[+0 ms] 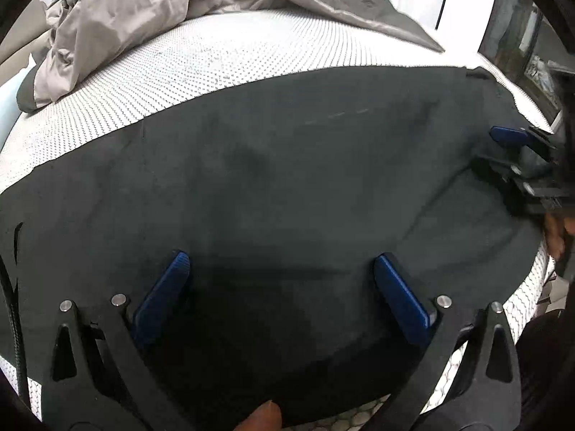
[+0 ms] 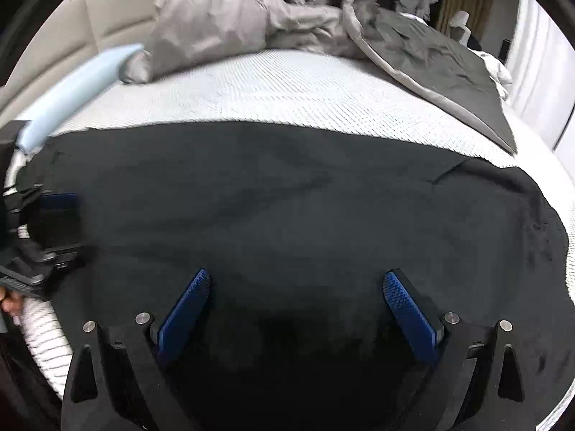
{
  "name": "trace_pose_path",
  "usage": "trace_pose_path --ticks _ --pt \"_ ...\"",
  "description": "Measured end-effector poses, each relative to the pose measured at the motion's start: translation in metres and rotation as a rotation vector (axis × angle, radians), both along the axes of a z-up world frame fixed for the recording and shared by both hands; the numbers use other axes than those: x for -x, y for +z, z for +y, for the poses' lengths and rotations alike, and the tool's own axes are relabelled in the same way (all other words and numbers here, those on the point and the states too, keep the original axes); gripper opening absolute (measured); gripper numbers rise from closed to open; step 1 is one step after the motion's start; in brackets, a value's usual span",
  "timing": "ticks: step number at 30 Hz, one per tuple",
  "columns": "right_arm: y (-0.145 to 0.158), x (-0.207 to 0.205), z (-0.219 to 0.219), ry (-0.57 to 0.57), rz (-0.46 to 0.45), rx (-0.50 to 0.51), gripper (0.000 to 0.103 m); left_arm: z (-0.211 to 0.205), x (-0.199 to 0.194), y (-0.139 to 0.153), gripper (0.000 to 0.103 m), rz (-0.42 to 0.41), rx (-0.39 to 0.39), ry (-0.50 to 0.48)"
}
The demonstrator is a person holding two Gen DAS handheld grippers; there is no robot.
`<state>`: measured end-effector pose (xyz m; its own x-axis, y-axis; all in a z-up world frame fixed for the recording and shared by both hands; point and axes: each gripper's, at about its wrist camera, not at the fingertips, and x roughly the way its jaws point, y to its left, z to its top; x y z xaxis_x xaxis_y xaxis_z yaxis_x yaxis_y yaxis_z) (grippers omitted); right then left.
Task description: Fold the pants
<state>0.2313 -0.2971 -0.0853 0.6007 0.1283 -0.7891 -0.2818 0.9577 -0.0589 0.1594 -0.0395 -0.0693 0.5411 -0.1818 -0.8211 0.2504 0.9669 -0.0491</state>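
Dark pants [image 1: 287, 179] lie spread flat across the near edge of a white mattress [image 1: 222, 54]; they also fill the right wrist view [image 2: 287, 208]. My left gripper [image 1: 282, 262] hovers just above the cloth near the bed's front edge, blue pads wide apart, holding nothing. My right gripper [image 2: 296, 280] is likewise open and empty over the pants. Each gripper shows in the other's view: the right one at the far right [image 1: 517, 143], the left one at the far left [image 2: 54, 222]. Both seem to touch the pants' ends.
A crumpled grey duvet [image 1: 125, 10] lies at the back of the bed, also in the right wrist view [image 2: 251, 21]. A light blue pillow [image 2: 82, 82] lies at the left by the beige headboard [image 2: 90, 21]. A window and curtains stand at the right.
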Motion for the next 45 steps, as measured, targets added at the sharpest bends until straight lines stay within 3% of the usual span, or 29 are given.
trace_pose_path --ticks 3,5,7,9,11,15,19,22,26,29,30,33,34,35,37,39,42,45 --pt "0.004 -0.015 -0.039 -0.158 -0.025 0.075 0.098 0.006 0.003 0.0 0.102 0.001 0.007 0.01" --pt "0.004 -0.015 -0.081 -0.341 -0.067 0.219 0.098 0.006 0.003 0.001 0.102 0.0 0.001 0.01" --pt "0.001 -0.018 -0.109 -0.442 -0.06 0.233 0.099 0.006 0.003 -0.001 0.102 -0.003 -0.009 0.01" --pt "0.003 -0.02 -0.118 -0.439 -0.05 0.16 0.1 0.003 0.008 0.0 0.102 -0.001 -0.009 0.018" --pt "0.013 -0.016 -0.11 -0.429 -0.068 0.18 0.1 0.005 0.011 0.009 0.102 -0.002 0.012 0.036" --pt "0.045 -0.006 -0.084 -0.335 -0.126 0.076 0.1 0.009 0.018 0.044 0.102 -0.085 0.122 0.03" --pt "0.057 -0.02 -0.037 -0.152 -0.089 -0.062 0.1 0.004 -0.014 0.058 0.102 -0.114 0.058 0.057" --pt "0.046 -0.042 0.009 -0.038 -0.052 0.007 0.1 0.001 -0.038 0.049 0.102 -0.103 0.023 0.059" --pt "0.018 -0.074 0.042 0.001 0.043 0.095 0.1 0.011 -0.068 0.019 0.102 -0.004 0.005 0.089" --pt "0.006 -0.078 0.029 -0.028 0.064 0.159 0.1 0.023 -0.074 0.003 0.102 0.05 -0.021 0.118" --pt "0.01 -0.077 0.006 -0.083 0.057 0.17 0.1 0.026 -0.074 0.003 0.102 0.049 -0.018 0.122" --pt "0.014 -0.076 -0.068 -0.361 0.022 0.268 0.101 0.034 -0.076 0.004 0.102 0.053 -0.038 0.146" --pt "0.011 -0.075 -0.093 -0.453 0.027 0.273 0.101 0.035 -0.078 0.004 0.102 0.055 -0.056 0.159" --pt "0.008 -0.074 -0.111 -0.497 0.047 0.207 0.101 0.037 -0.08 0.004 0.102 0.055 -0.062 0.168" --pt "0.014 -0.065 -0.12 -0.502 0.036 0.128 0.101 0.037 -0.082 0.009 0.102 0.051 -0.064 0.179" --pt "0.025 -0.059 -0.106 -0.481 0.001 0.182 0.101 0.034 -0.078 0.021 0.102 0.024 -0.036 0.164" --pt "0.046 -0.051 -0.075 -0.413 -0.062 0.179 0.101 0.015 -0.078 0.036 0.102 -0.006 0.022 0.102" --pt "0.06 -0.044 -0.037 -0.3 -0.081 0.05 0.101 -0.01 -0.093 0.04 0.102 -0.028 -0.029 0.059"
